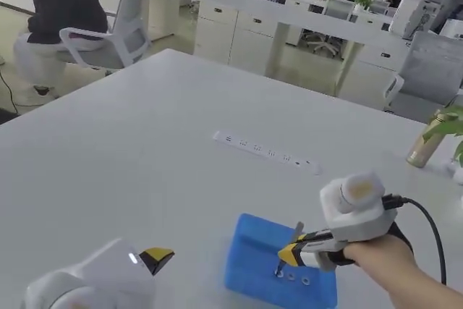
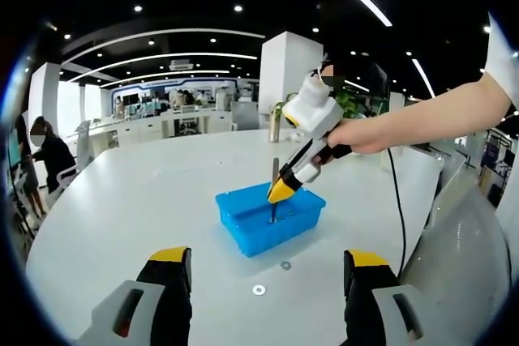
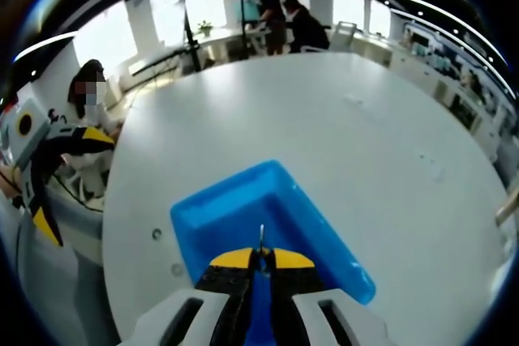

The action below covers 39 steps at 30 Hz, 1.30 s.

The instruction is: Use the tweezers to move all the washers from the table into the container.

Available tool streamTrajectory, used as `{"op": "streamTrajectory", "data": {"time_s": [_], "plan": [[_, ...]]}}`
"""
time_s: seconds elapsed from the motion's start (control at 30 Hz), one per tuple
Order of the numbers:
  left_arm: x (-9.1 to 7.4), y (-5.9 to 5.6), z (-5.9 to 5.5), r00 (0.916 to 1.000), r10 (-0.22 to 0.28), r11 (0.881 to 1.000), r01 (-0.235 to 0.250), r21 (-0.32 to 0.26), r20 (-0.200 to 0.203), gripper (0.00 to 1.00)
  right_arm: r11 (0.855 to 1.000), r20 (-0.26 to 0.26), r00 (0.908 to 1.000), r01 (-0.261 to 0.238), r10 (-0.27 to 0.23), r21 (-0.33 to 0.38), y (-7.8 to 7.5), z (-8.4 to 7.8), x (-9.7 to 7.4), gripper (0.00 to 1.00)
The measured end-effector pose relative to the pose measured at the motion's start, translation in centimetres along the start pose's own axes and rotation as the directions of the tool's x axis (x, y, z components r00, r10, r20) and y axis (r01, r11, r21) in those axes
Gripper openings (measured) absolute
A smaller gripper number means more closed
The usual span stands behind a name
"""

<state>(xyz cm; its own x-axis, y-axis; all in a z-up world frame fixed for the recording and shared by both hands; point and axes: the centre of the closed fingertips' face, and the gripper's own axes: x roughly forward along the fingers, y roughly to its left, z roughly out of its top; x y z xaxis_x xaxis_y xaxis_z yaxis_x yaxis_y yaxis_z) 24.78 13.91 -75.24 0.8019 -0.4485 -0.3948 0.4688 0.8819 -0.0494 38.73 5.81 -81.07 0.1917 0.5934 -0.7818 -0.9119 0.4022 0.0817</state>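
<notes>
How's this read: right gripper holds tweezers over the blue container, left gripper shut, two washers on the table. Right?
One error: the left gripper is open, jaws wide apart in the left gripper view. The right gripper does hold the tweezers over the blue container, and two washers lie on the table.

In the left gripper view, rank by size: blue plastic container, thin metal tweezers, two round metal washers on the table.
Blue plastic container
Thin metal tweezers
Nearer washer and farther washer: alike, unranked

Blu container (image 1: pixel 253 273), wht table (image 1: pixel 145 142), slvr washers (image 2: pixel 259 289), yel-tipped right claw (image 3: pixel 261 258).
</notes>
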Motion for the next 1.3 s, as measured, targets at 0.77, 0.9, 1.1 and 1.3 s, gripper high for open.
{"op": "streamTrajectory", "data": {"time_s": [0.77, 0.9, 1.1, 1.3], "plan": [[0.2, -0.3, -0.2, 0.9997, -0.014, 1.000, 0.015, 0.014, -0.017, 0.77, 1.000, 0.072, 0.9973, 0.016, -0.017, 0.014, 0.1, 0.6, -2.4, 0.03], [0.2, -0.3, -0.2, 0.9997, -0.015, 1.000, 0.016, 0.015, -0.019, 0.77, 1.000, 0.109, 0.9940, 0.015, -0.016, 0.010, 0.9, 1.6, -3.0, 0.03], [0.2, -0.2, -0.3, 0.9997, -0.012, 1.000, 0.012, 0.011, -0.021, 0.77, 1.000, 0.153, 0.9882, -0.008, 0.009, -0.005, 2.4, 3.1, -3.7, 0.03], [0.2, -0.1, -0.3, 0.9997, -0.005, 1.000, 0.005, 0.011, -0.022, 0.77, 0.999, 0.178, 0.9837, -0.019, 0.024, -0.032, 3.5, 4.3, -4.1, 0.03]]}}
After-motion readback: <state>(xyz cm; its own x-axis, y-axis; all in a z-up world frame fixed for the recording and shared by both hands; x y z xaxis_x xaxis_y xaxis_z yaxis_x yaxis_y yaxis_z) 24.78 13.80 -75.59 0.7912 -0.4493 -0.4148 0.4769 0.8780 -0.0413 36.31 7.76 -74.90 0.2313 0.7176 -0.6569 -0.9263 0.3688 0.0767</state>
